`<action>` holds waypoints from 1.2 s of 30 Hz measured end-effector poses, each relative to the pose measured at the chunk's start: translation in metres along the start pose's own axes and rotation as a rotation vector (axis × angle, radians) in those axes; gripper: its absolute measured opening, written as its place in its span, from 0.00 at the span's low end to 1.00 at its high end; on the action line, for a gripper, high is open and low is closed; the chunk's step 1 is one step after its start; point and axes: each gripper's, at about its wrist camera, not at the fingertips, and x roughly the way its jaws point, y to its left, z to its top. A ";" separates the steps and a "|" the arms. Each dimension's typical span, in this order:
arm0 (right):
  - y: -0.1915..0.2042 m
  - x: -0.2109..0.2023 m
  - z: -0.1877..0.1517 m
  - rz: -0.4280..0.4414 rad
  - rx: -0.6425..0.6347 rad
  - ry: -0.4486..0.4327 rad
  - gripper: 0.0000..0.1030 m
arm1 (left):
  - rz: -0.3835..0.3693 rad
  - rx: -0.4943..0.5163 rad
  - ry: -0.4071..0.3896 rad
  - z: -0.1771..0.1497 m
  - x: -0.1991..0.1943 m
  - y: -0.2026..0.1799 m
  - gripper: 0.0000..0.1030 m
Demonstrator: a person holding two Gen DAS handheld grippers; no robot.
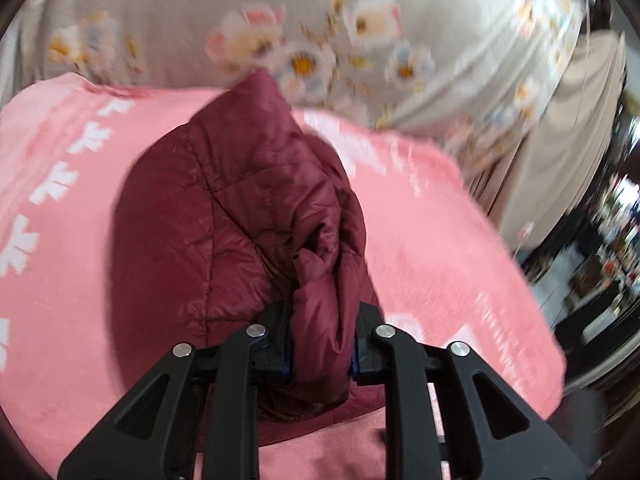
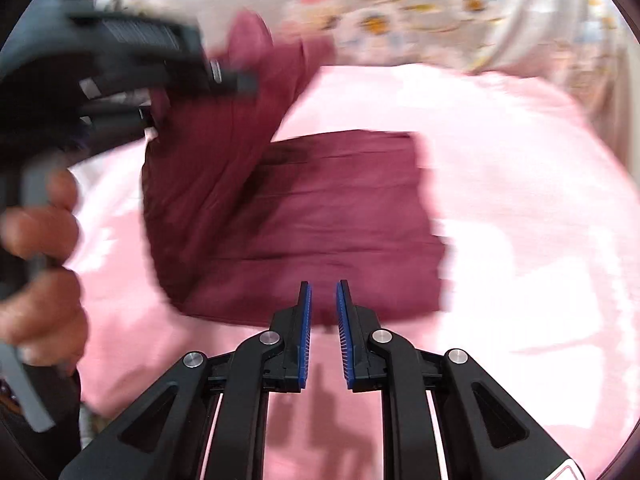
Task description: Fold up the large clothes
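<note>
A maroon quilted jacket (image 1: 224,216) lies on a pink blanket (image 1: 440,220). My left gripper (image 1: 322,312) is shut on a bunched fold of the jacket, which rises from the blanket between its black fingers. In the right wrist view the jacket (image 2: 340,208) lies partly flat, and its left part is lifted up to the left gripper (image 2: 240,80), which a hand (image 2: 40,216) holds. My right gripper (image 2: 323,286) hovers over the jacket's near edge. Its blue pads (image 2: 306,328) stand a narrow gap apart with nothing between them.
The pink blanket (image 2: 520,200) with white snowflake marks covers a bed. Behind it lies a grey floral sheet (image 1: 180,20). A beige cloth (image 1: 560,160) hangs at the right, with dark cluttered furniture (image 1: 600,272) beyond the bed's edge.
</note>
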 end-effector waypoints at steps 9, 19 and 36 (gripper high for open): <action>-0.047 0.005 -0.015 0.015 0.151 0.014 0.14 | -0.093 -0.050 0.074 -0.031 0.028 -0.016 0.63; -0.031 0.002 0.084 0.220 0.155 -0.101 0.24 | 0.146 -0.208 -0.202 0.021 -0.065 0.057 0.84; 0.019 0.135 0.202 0.103 0.409 0.146 0.42 | 0.393 -0.267 -0.122 0.053 -0.025 0.135 0.83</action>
